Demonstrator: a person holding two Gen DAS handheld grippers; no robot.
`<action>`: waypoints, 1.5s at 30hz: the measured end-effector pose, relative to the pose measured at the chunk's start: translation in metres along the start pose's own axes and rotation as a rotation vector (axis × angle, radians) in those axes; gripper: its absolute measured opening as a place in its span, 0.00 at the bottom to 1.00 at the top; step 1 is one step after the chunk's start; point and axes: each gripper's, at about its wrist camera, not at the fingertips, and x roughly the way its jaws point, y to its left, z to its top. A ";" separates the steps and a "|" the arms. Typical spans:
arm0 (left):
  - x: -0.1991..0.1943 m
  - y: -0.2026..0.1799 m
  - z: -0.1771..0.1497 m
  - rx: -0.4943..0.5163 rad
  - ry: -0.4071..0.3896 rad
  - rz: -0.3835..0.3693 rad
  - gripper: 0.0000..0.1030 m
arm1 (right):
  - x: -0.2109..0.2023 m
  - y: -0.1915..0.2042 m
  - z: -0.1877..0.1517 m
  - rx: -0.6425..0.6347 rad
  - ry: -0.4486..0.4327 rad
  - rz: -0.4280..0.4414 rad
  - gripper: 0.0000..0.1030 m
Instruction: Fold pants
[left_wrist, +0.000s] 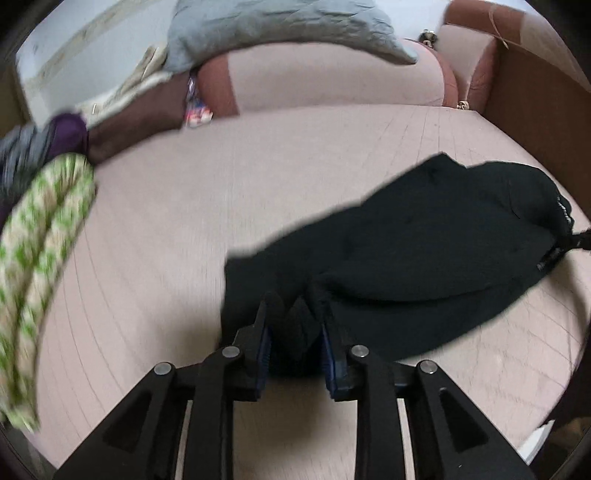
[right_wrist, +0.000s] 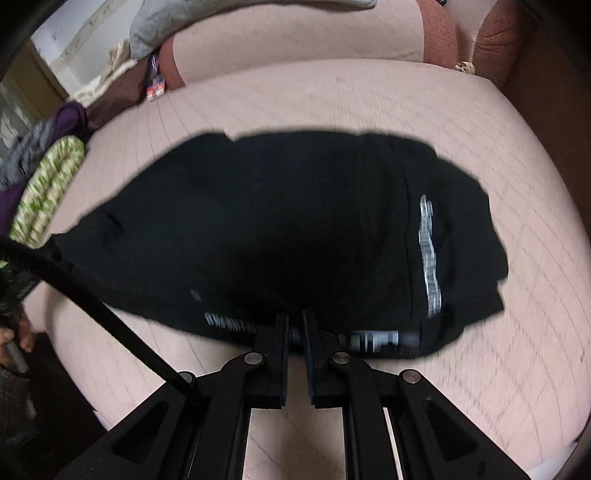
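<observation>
Black pants (right_wrist: 280, 229) with white lettering lie spread on a pink sofa seat (right_wrist: 332, 92). My right gripper (right_wrist: 295, 325) is shut on the waistband edge at the pants' near side. In the left wrist view the pants (left_wrist: 424, 236) stretch from my left gripper (left_wrist: 295, 314) toward the right. The left gripper is shut on a bunched fold of the black cloth, which fills the gap between its fingers. Both views are motion-blurred.
A green-and-white patterned cloth (left_wrist: 40, 236) and purple and grey clothes (left_wrist: 55, 136) are piled at the sofa's left end. A grey pillow (left_wrist: 280, 29) rests on the backrest (left_wrist: 332, 77). A brown armrest (left_wrist: 535, 92) bounds the right side.
</observation>
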 end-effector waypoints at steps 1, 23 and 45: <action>-0.008 0.005 -0.008 -0.033 -0.005 -0.020 0.27 | 0.001 0.001 -0.007 -0.007 0.012 -0.017 0.08; 0.046 0.035 0.034 -0.288 0.200 -0.095 0.17 | -0.054 -0.087 -0.010 0.416 -0.213 -0.076 0.41; 0.059 0.066 0.050 -0.345 0.238 0.011 0.31 | -0.049 -0.105 -0.006 0.494 -0.185 -0.202 0.08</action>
